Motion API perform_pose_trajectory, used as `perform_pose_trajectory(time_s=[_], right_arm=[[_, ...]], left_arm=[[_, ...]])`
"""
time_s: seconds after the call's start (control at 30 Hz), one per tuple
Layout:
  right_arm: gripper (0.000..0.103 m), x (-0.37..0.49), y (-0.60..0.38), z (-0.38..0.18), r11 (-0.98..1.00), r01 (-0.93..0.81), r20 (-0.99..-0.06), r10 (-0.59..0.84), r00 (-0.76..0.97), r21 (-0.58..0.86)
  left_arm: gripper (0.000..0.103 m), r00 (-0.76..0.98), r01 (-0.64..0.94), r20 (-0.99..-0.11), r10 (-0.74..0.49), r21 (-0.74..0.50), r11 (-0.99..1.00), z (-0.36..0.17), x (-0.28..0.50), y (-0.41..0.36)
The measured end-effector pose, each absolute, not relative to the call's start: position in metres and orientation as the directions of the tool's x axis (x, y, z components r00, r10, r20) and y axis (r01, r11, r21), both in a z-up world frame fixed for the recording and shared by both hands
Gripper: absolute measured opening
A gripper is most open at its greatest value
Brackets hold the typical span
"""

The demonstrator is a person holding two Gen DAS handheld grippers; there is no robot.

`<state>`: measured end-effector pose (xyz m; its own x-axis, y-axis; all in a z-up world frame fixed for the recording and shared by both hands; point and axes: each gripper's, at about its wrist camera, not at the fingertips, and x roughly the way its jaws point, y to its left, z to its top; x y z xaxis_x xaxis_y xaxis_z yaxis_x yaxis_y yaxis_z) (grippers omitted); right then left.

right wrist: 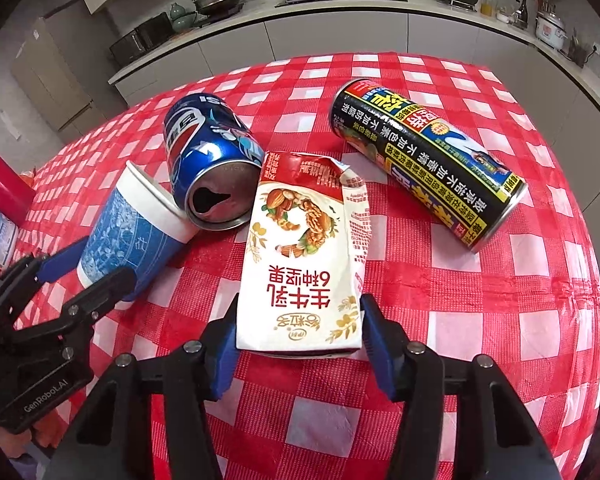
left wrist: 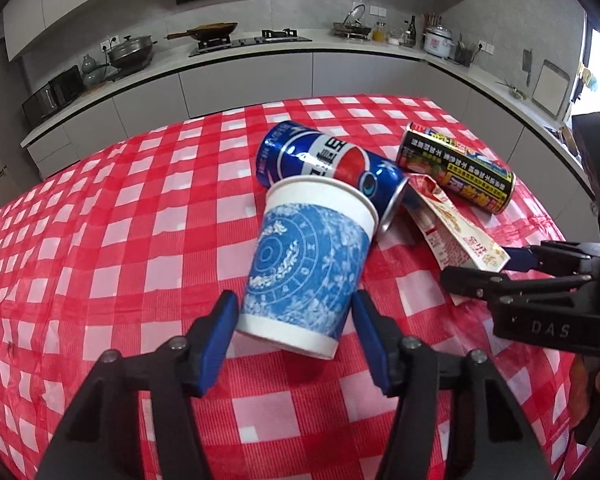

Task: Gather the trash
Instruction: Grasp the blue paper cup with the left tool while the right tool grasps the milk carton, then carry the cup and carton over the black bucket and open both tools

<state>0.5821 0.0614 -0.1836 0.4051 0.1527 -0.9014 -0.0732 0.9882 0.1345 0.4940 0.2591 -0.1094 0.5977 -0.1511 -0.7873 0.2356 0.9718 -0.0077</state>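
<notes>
Red-and-white checked plastic cloth [left wrist: 140, 208] covered the whole table, a little wrinkled, and on it lay the trash in one loose cluster. Behind ran a pale counter [left wrist: 340, 50] with grey cabinets, a wok on the hob [left wrist: 214, 32], a lidded pot and a rice cooker [left wrist: 438, 42] off toward the corner. The left gripper [left wrist: 294, 316] sat low over the cloth with its blue pads spread either side of the tipped paper cup [left wrist: 304, 264]; whether they actually pressed on it, I could not tell. The cup's rim leaned against the blue soda can [right wrist: 212, 168], which lay on its side, its opened mouth facing the right-hand camera. The right gripper [right wrist: 298, 332] had its pads pinching the bottom end of the crumpled milk carton [right wrist: 300, 264], one on each side. Well off to the right lay the black tall can [right wrist: 428, 164], also on its side, touching nothing.
</notes>
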Motion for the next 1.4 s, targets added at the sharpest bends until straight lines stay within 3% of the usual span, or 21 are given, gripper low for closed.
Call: perform_pose_trajectory(time_s=[0.4, 0.43, 0.53, 0.57, 0.7, 0.73, 0.77, 0.87, 1.4], right_arm=[[0.056, 0.545, 0.042, -0.173, 0.985, -0.099, -0.903, 0.172, 0.393, 0.145], [0.057, 0.542, 0.040, -0.176, 0.984, -0.100, -0.906, 0.176, 0.384, 0.149], [0.059, 0.543, 0.039, -0.181, 0.987, -0.106, -0.915, 0.148, 0.375, 0.116], [0.062, 0.543, 0.038, -0.181, 0.988, -0.102, -0.916, 0.144, 0.375, 0.113], [0.069, 0.555, 0.040, -0.183, 0.989, -0.097, -0.911, 0.145, 0.386, 0.116], [0.069, 0.556, 0.040, -0.185, 0.988, -0.098, -0.912, 0.149, 0.383, 0.120], [0.068, 0.556, 0.040, -0.185, 0.988, -0.099, -0.909, 0.151, 0.389, 0.122], [0.062, 0.557, 0.038, -0.184, 0.987, -0.100, -0.906, 0.159, 0.393, 0.130], [0.062, 0.506, -0.008, -0.139, 0.970, -0.144, -0.843, 0.241, 0.482, 0.195]], left_arm=[[0.059, 0.578, 0.196, -0.805, -0.136, -0.025, 0.980, -0.111, 0.468, 0.258], [0.063, 0.578, 0.182, -0.807, -0.122, -0.018, 0.983, -0.113, 0.470, 0.257], [0.088, 0.563, 0.148, -0.822, -0.087, -0.003, 0.989, -0.118, 0.478, 0.253], [0.090, 0.561, 0.144, -0.824, -0.082, 0.000, 0.990, -0.119, 0.482, 0.251], [0.089, 0.573, 0.139, -0.816, -0.078, 0.003, 0.990, -0.120, 0.489, 0.246], [0.086, 0.573, 0.140, -0.815, -0.085, -0.005, 0.990, -0.120, 0.490, 0.246], [0.071, 0.568, 0.140, -0.817, -0.093, -0.015, 0.990, -0.121, 0.491, 0.246], [0.065, 0.573, 0.116, -0.814, -0.094, -0.034, 0.993, -0.121, 0.488, 0.253], [0.063, 0.642, 0.066, -0.761, -0.092, -0.064, 0.996, -0.082, 0.428, 0.226]])
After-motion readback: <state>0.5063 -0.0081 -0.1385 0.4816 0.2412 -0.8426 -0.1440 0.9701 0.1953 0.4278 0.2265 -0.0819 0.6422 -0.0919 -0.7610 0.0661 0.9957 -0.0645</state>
